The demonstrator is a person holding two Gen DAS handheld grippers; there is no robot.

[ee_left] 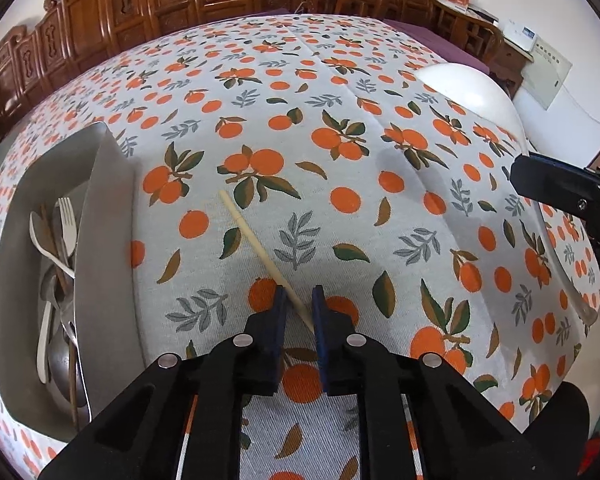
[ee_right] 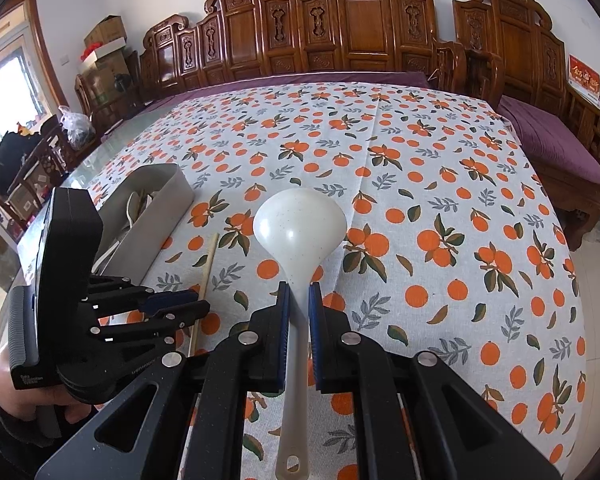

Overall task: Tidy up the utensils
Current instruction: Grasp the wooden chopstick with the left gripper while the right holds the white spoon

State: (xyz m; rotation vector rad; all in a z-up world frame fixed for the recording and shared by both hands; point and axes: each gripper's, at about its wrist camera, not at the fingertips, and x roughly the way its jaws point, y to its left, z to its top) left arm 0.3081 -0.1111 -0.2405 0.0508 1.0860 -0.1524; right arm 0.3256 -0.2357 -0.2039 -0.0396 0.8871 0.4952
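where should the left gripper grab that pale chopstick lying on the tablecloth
Grip the chopstick near its close end, coming straight down from above with the left gripper so a finger lands each side of the shaft. It lies flat on the tablecloth and slants across the gap, so rolling the wrist square to it should hold better.

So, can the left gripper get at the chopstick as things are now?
Probably yes. The left gripper already has its fingers on both sides of the chopstick, which lies free on the tablecloth. Nothing blocks it; the tray and the ladle stay aside.
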